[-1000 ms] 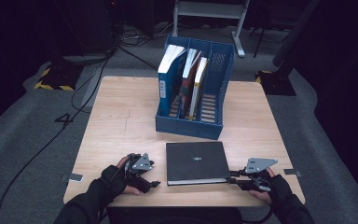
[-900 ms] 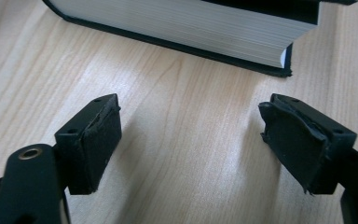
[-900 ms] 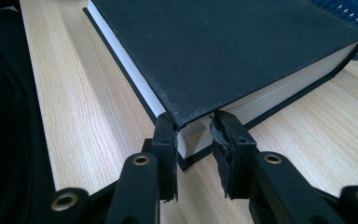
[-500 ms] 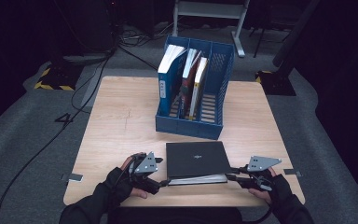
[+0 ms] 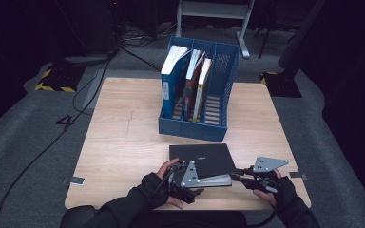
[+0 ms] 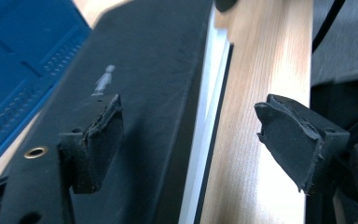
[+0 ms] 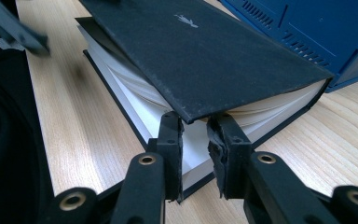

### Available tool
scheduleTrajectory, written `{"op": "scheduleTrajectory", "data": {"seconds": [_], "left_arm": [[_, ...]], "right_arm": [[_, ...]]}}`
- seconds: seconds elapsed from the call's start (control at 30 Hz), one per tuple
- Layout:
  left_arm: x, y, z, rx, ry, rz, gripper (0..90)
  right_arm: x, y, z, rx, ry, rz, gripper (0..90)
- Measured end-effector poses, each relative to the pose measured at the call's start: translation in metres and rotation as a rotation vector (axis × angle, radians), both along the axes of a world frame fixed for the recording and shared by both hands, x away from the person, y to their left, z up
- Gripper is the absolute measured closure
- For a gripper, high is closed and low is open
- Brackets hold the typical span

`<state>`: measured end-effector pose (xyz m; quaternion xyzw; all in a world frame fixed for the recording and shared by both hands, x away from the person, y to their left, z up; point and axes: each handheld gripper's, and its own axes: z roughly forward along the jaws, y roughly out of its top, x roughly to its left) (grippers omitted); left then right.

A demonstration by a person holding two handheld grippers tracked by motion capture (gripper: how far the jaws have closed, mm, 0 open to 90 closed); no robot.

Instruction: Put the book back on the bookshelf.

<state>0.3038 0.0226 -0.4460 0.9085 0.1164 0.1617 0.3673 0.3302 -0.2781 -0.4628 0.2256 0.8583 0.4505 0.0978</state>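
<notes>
Between both hand-held grippers [image 5: 240,176] lies black book [image 5: 204,159].

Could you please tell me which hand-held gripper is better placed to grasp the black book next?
Probably the left hand-held gripper: open, it straddles the near edge of the black book, one jaw over its cover.

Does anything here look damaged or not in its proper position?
The black book lies flat with its front cover lifted at the near edge and the pages fanning. The rubber pads of the left gripper look torn and ragged.
</notes>
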Motion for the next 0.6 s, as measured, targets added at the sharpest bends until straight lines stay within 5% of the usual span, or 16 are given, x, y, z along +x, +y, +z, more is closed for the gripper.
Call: {"op": "scheduleTrajectory", "data": {"seconds": [0.13,0.37,0.5,0.6], "left_arm": [[0.002,-0.006,-0.002,0.010,-0.019,0.031,20.9],[0.000,-0.024,-0.012,0.110,-0.132,0.095,16.1],[0.007,-0.021,-0.014,0.136,-0.135,0.143,17.1],[0.011,-0.015,-0.012,0.144,-0.098,0.146,16.8]], "right_arm": [[0.000,0.000,0.000,0.004,0.003,-0.002,74.8],[0.001,0.003,0.004,0.016,0.009,-0.016,74.8],[0.001,0.003,0.004,0.015,0.007,-0.015,74.8],[0.000,0.008,0.005,0.008,0.012,-0.008,75.2]]}}
